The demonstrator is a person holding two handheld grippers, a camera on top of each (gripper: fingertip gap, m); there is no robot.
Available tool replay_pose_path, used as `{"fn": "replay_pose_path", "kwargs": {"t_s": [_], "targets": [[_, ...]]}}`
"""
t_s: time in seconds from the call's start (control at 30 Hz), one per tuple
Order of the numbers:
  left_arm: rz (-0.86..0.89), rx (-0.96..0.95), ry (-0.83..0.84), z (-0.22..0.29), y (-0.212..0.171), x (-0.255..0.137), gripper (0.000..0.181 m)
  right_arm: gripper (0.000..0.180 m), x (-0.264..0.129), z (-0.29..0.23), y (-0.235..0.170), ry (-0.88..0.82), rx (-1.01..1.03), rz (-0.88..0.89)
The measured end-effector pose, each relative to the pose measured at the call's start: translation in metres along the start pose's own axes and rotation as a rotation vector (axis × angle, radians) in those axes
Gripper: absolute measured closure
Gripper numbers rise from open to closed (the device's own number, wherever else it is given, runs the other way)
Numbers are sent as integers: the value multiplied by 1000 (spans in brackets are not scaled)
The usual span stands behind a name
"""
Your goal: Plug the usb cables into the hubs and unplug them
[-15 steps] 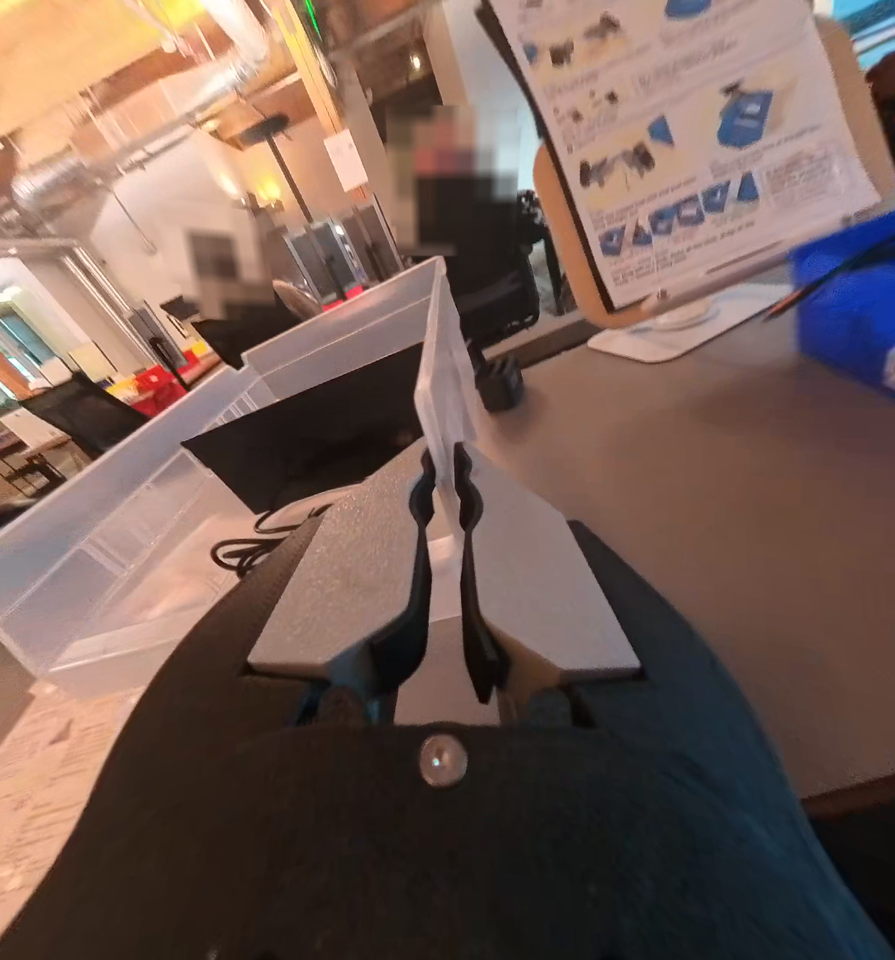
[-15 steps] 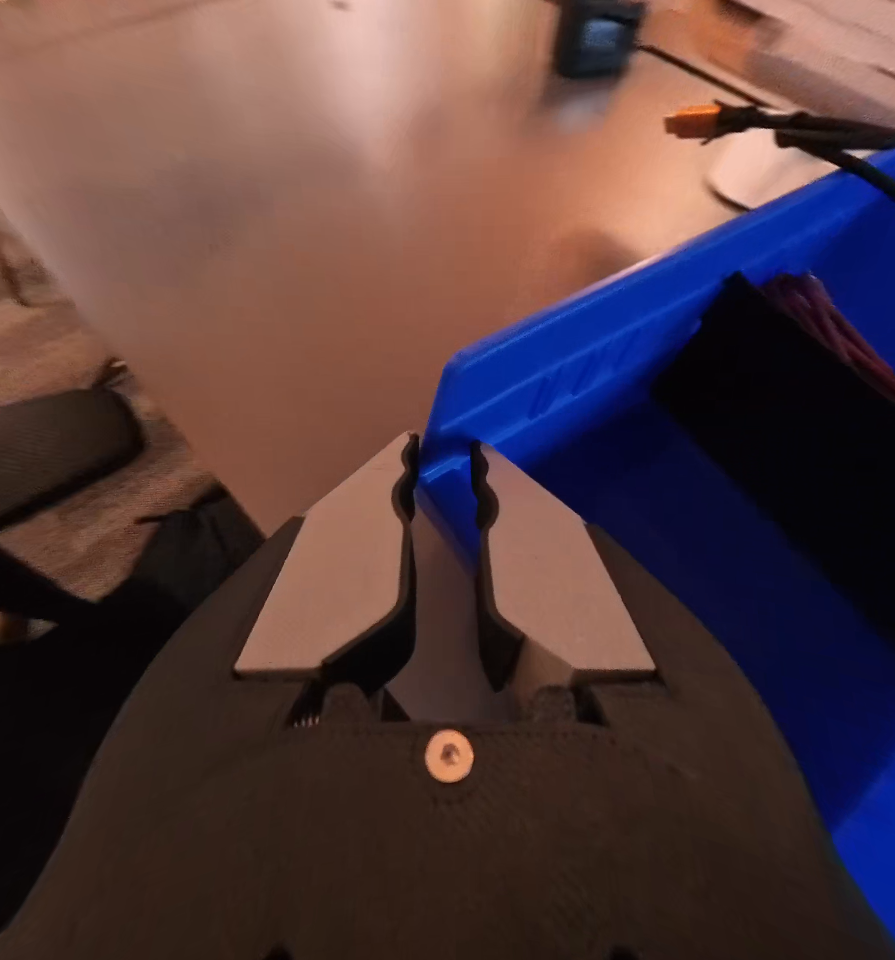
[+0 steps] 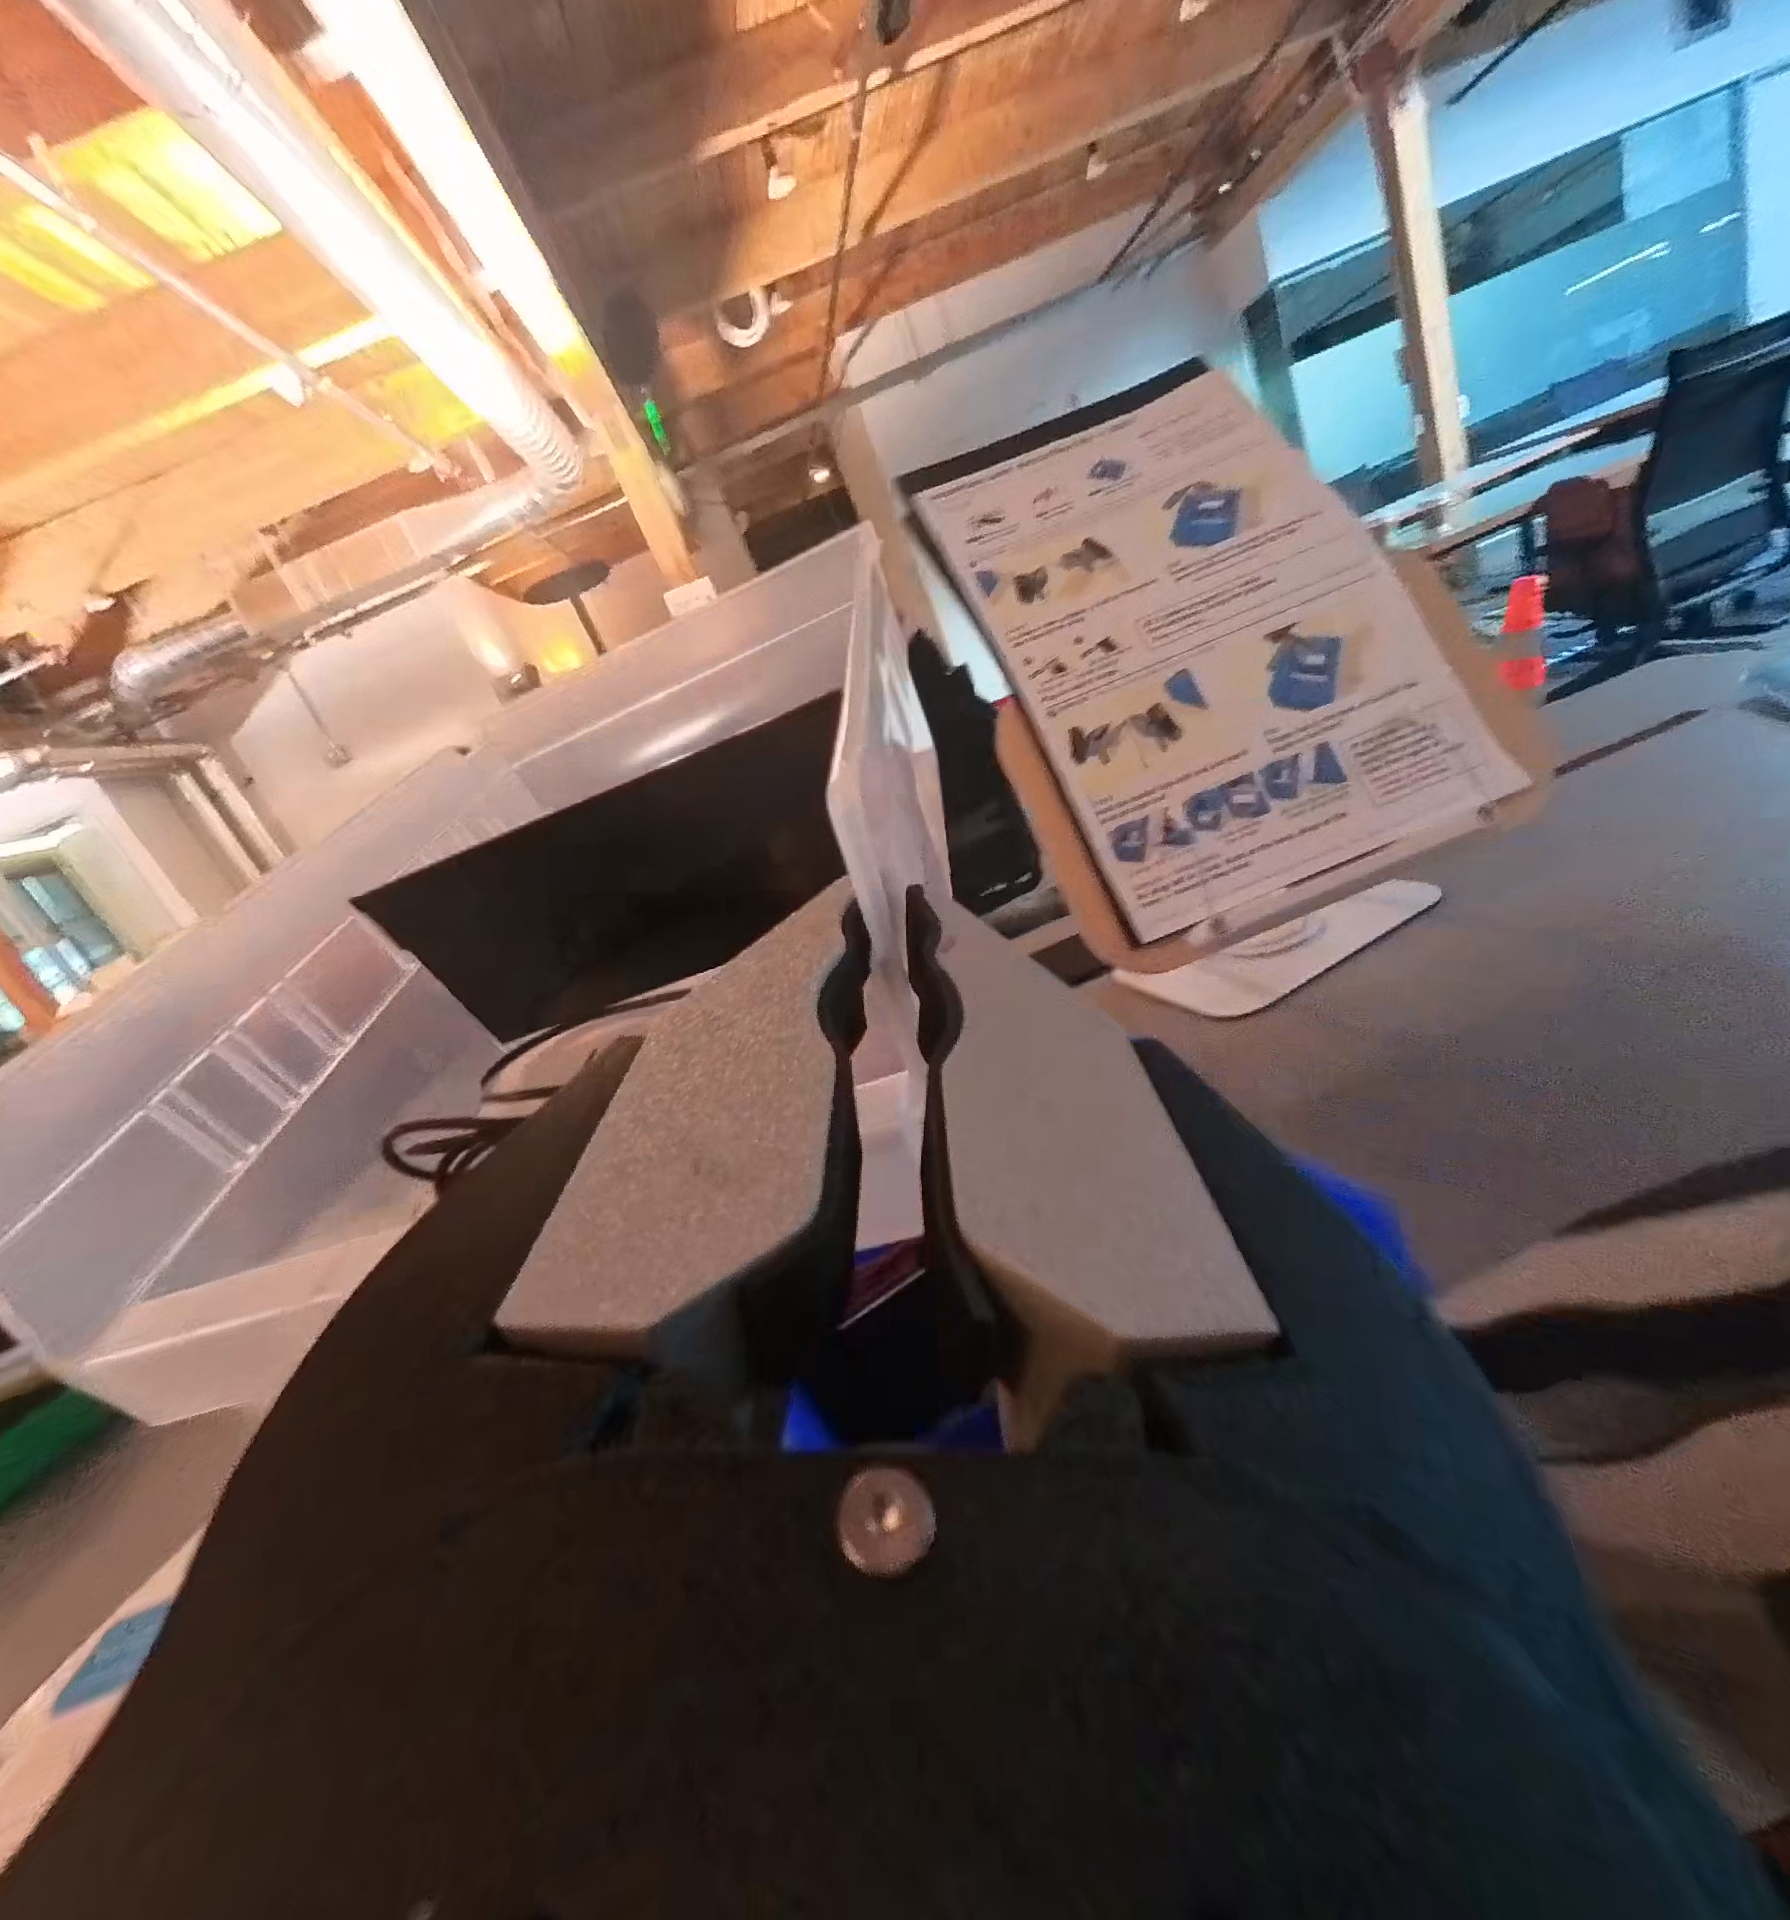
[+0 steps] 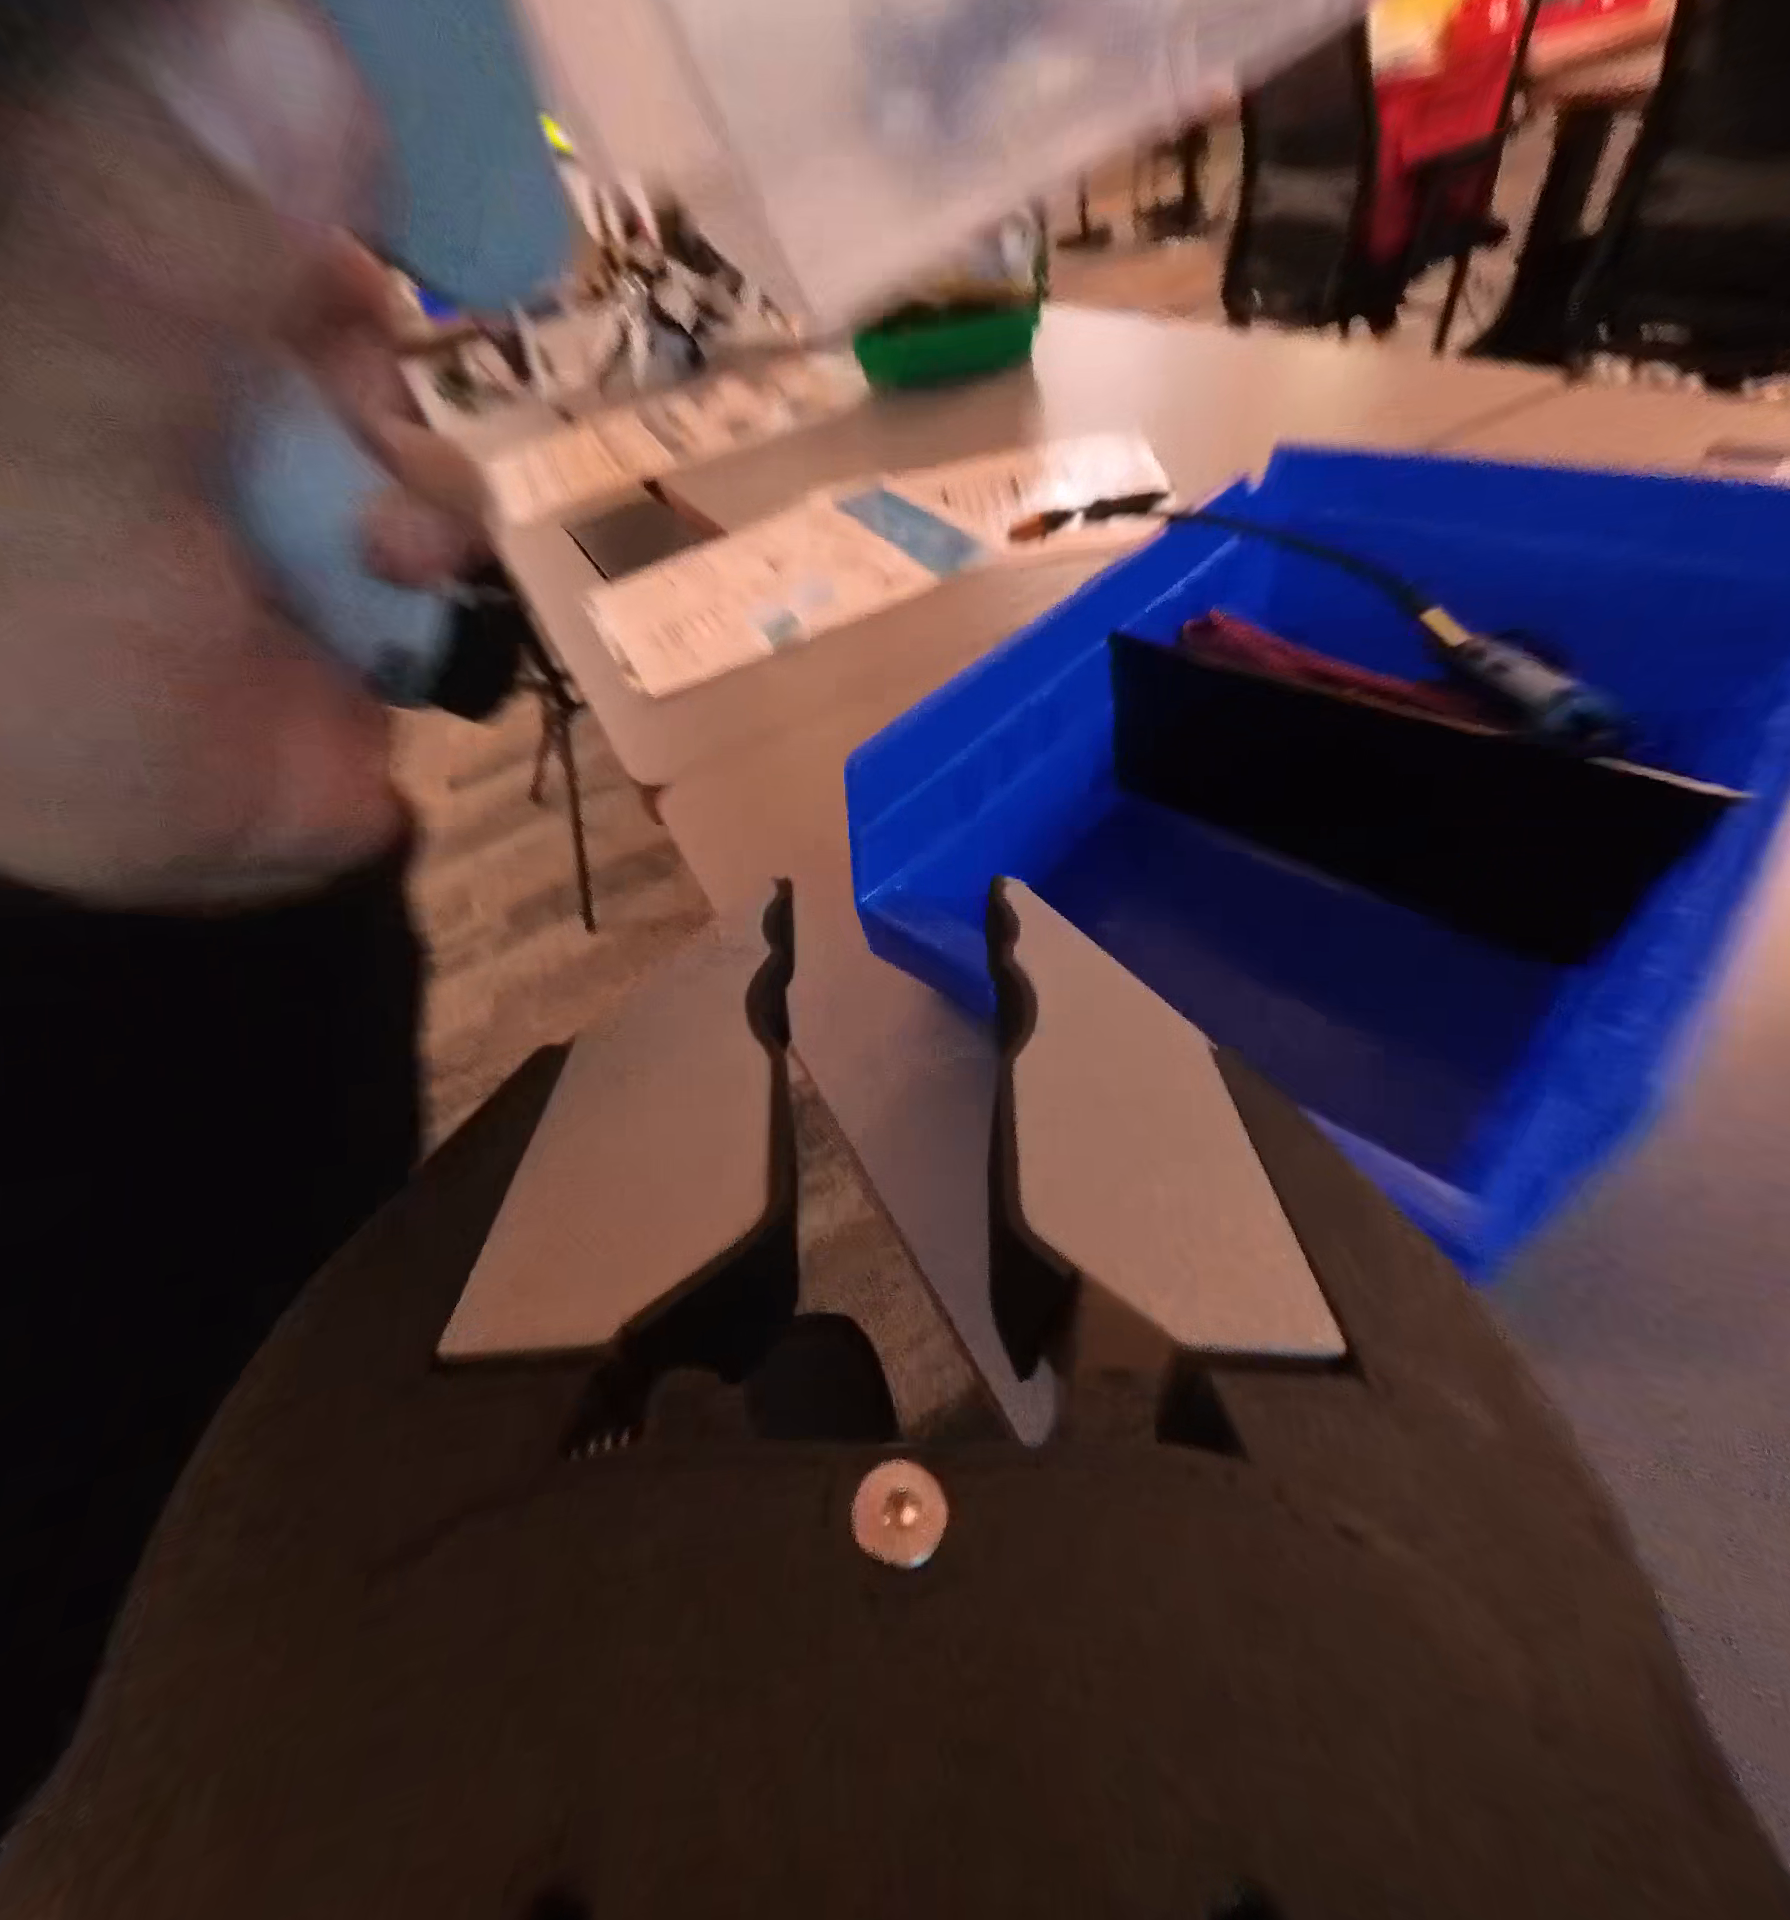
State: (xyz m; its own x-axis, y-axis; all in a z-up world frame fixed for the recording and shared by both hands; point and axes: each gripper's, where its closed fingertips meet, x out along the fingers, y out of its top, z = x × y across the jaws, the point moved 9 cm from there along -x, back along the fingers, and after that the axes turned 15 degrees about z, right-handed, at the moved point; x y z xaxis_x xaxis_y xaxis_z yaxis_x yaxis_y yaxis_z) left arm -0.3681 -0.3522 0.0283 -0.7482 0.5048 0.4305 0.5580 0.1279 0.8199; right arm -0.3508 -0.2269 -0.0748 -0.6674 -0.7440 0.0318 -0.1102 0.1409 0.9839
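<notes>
Left gripper [image 3: 886,961]: jaws nearly closed, clamped on the thin wall of a translucent plastic storage bin [image 3: 662,665], right at the corner edge [image 3: 875,790]. Tilted upward, pointing along the bin wall toward the ceiling beams. Bin looks lifted or tipped off the grey tabletop [image 3: 1493,1018], can't tell which. Inside the bin: a black divider panel [image 3: 610,894] and a coiled black cable [image 3: 455,1143] lying on the floor of it, left of the gripper fingers.

Behind the bin, standing on the table: printed instruction sheet on a white stand [image 3: 1213,717], leaning back. Bits of blue plastic visible under and between the left fingers.

Right gripper [image 4: 891,935]: jaws clearly apart, holding nothing, only bare grey table showing in the gap. Pointing forward and slightly down over the table edge, right fingertip just beside the near corner of an open blue plastic bin [image 4: 1338,997], can't tell if touching. Bin holds a black upright divider [image 4: 1390,821]; behind it a dark red bundle [image 4: 1317,675] and a black cable with blue-and-gold plug [image 4: 1493,665] draped over the far rim into the bin.

Heavy motion blur in the right wrist view. Person's hand [image 4: 371,499] at left, gripping a pale handle. Paper sheets [image 4: 766,582] and a green tray [image 4: 943,348] farther back on the table.

No hub identifiable in either view.
</notes>
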Motion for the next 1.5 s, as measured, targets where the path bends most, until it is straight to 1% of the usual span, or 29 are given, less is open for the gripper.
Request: {"fn": "replay_pose_path", "kwargs": {"t_s": [0.07, 0.13, 0.2, 0.3, 0.37, 0.43, 0.5, 0.53, 0.57, 0.6, 0.63, 0.67, 0.7, 0.8, 0.83, 0.9, 0.97, 1.0, 1.1, 1.17, 1.2, 1.23, 1.27, 1.33, 1.37, 1.4, 1.43, 1.47, 1.5], "targets": [[32, -2, -73, 29, 3, 10, 179, 132, -40, 9, 25, 66, -2, 75], [63, -18, -179, 66, 5, 18, 179, 119, -85, 28, 48, 61, -43, 130], [95, -74, -294, 107, 6, 26, 178, 117, -130, 54, 67, -30, -108, 132], [112, -120, -468, 173, -3, 36, 177, 124, -194, 101, 79, -214, -187, 45], [93, -172, -551, 213, -16, 42, 176, 127, -231, 131, 79, -299, -152, 15], [51, -230, -611, 249, -34, 47, 174, 121, -262, 150, 75, -331, -88, 25], [-2, -247, -652, 284, -55, 50, 171, 120, -280, 161, 68, -351, -57, 35], [-10, -295, -702, 301, -62, 49, 175, 119, -284, 165, 63, -360, -43, 17], [-38, -312, -705, 315, -69, 49, 175, 118, -284, 167, 58, -356, -27, -14], [-106, -281, -766, 328, -76, 48, 177, 119, -282, 169, 52, -341, -6, -52], [-180, -259, -777, 336, -80, 49, 172, 119, -277, 170, 48, -328, 14, -89], [-245, -244, -785, 337, -82, 49, 145, 116, -271, 169, 45, -320, 18, -121], [-295, -242, -818, 331, -82, 46, 128, 114, -264, 167, 44, -312, -1, -148], [-315, -343, -816, 285, -76, 35, 117, 109, -234, 150, 40, -271, -114, -223], [-326, -355, -783, 264, -77, 32, 113, 109, -222, 142, 35, -242, -143, -264], [-379, -301, -670, 219, -87, 26, 106, 114, -196, 131, 16, -208, -198, -402], [-465, -203, -541, 174, -106, 18, 102, 148, -184, 134, -6, -248, -301, -563], [-503, -165, -477, 153, -115, 13, 101, 154, -185, 141, -16, -291, -342, -655], [-593, -113, -331, 97, -145, -9, 106, 171, -215, 159, -34, -301, -322, -822], [-609, -147, -314, 68, -165, -26, 113, 180, -253, 179, -32, -393, -323, -869], [-631, -174, -301, 53, -176, -34, 115, 180, -274, 191, -27, -450, -307, -864], [-660, -183, -290, 38, -184, -42, 135, 180, -296, 203, -20, -514, -273, -847], [-660, -189, -307, 25, -188, -47, 122, 180, -318, 216, -11, -582, -234, -814], [-651, -125, -213, -8, -198, -52, 98, 180, -359, 244, 7, -736, -157, -708], [-657, -115, -178, -24, -203, -54, 85, 169, -377, 255, 14, -812, -109, -655], [-678, -134, -157, -38, -209, -55, 86, 152, -391, 263, 19, -852, -57, -612], [-700, -169, -135, -50, -213, -58, 95, 134, -400, 265, 23, -863, -21, -568], [-713, -205, -96, -59, -215, -60, 100, 136, -405, 263, 27, -855, -10, -512], [-710, -249, -78, -64, -212, -62, 96, 136, -404, 257, 31, -825, -19, -448]]}}
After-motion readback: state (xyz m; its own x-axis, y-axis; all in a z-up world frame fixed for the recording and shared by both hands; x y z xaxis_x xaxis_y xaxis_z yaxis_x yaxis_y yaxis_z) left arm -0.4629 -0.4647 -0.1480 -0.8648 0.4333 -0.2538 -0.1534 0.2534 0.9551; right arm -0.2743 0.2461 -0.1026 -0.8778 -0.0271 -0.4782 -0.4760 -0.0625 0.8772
